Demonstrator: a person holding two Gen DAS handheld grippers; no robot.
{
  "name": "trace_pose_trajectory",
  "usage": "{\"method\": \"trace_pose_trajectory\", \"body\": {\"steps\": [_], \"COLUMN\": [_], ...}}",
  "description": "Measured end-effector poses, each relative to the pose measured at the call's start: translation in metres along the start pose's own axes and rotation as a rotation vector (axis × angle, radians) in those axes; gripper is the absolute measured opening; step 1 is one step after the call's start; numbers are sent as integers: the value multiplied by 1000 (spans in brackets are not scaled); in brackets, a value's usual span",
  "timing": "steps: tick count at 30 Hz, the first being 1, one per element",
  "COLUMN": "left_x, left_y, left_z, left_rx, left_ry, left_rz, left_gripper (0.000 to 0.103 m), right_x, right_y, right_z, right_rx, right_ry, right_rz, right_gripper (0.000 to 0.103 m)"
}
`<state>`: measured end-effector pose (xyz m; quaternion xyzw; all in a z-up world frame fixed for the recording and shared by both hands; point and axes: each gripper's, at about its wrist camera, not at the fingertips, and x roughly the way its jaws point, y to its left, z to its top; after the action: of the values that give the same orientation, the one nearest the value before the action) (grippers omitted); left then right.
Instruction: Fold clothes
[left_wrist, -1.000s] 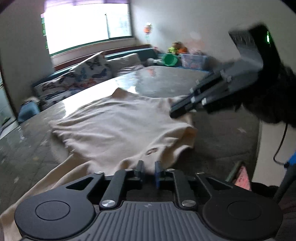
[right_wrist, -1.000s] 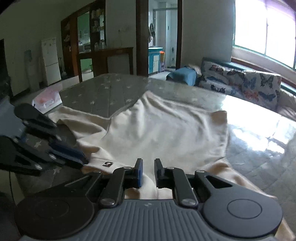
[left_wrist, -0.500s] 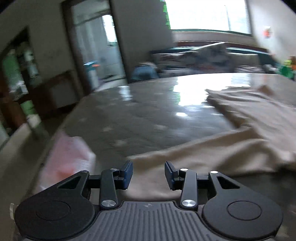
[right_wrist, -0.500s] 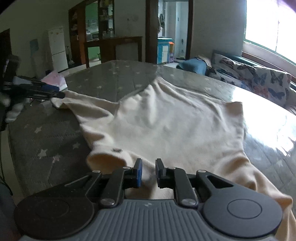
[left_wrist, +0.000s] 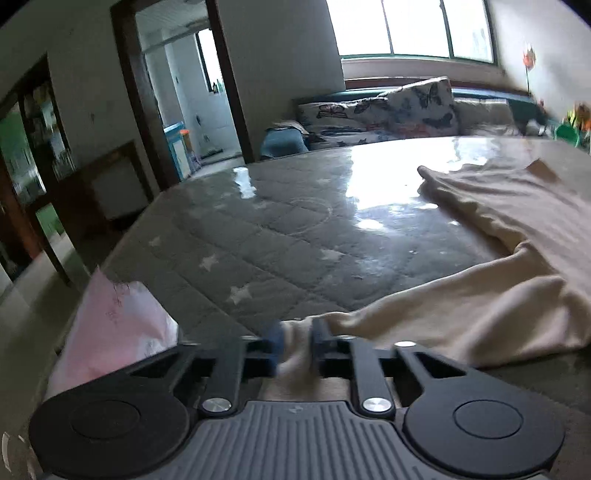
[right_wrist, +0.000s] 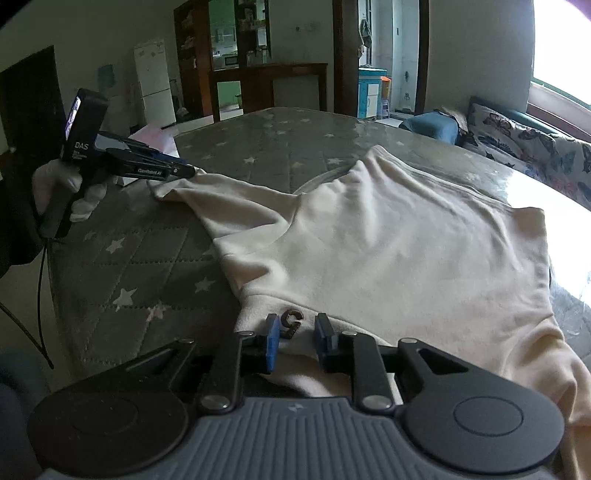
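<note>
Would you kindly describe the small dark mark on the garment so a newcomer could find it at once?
Start at the grey star-quilted mattress, where a cream sweatshirt lies spread out. On its near edge, between the right tool's fingers, sits a small dark brown mark shaped like a 5, the only marking on the plain fabric.

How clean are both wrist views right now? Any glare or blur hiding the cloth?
Left wrist view: window glare washes out the glossy grey star-quilted mattress beside the cream garment; the cuff in the left hand-held gripper, whose jaws are closing, is motion-smeared. Right wrist view: sharp, evenly lit cloth; glare only at the far right edge; fisheye bends the room's edges.
</note>
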<state>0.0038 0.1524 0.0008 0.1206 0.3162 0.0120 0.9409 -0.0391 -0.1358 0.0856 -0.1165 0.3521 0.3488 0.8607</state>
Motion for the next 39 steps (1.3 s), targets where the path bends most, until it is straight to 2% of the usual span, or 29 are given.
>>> {"method": "trace_pose_trajectory", "body": {"steps": [3,5,7,11,14,15,17,20,25,28,31,36,39], "left_x": [-1,-8,-5,23,38,38,37,29,8,-11,-27,-41,-42], "left_y": [-6,-8,-9,-12,-15,-14,-12,-9,-30,-50,-78,-131,-158], "left_z": [7,14,21,18,11,11,13,17,28,37,43,50,55], "left_rx": [68,119,144,173,186,184,159,145,184,154,142,156,174], "left_ry": [-37,-103,-135,-60,-11,-19,-16,-21,-87,-125,-153,-176,-180], "left_rz": [39,99,135,133,159,171,193,222,255,140,-24,-268,-355], "left_gripper": [7,7,7,12,22,32,41,41,41,41,41,41,41], "right_x": [0,-1,0,0,0,-1,-3,-7,-4,-16,-36,-59,-74], "right_y": [2,2,1,0,0,0,-1,-5,-1,-5,-14,-43,-64], "right_z": [1,1,1,1,1,2,3,4,-1,1,-1,-23,-44], "right_rx": [-7,-7,-7,1,1,0,11,47,25,67,129,246,355], "right_ry": [4,6,6,4,5,6,-5,-27,-10,-55,-119,-142,-140], "right_rz": [-5,-4,-4,0,-2,-4,-3,6,-3,0,-35,-164,-245], "right_gripper": [21,21,21,22,22,22,23,24,25,28,29,29,30]}}
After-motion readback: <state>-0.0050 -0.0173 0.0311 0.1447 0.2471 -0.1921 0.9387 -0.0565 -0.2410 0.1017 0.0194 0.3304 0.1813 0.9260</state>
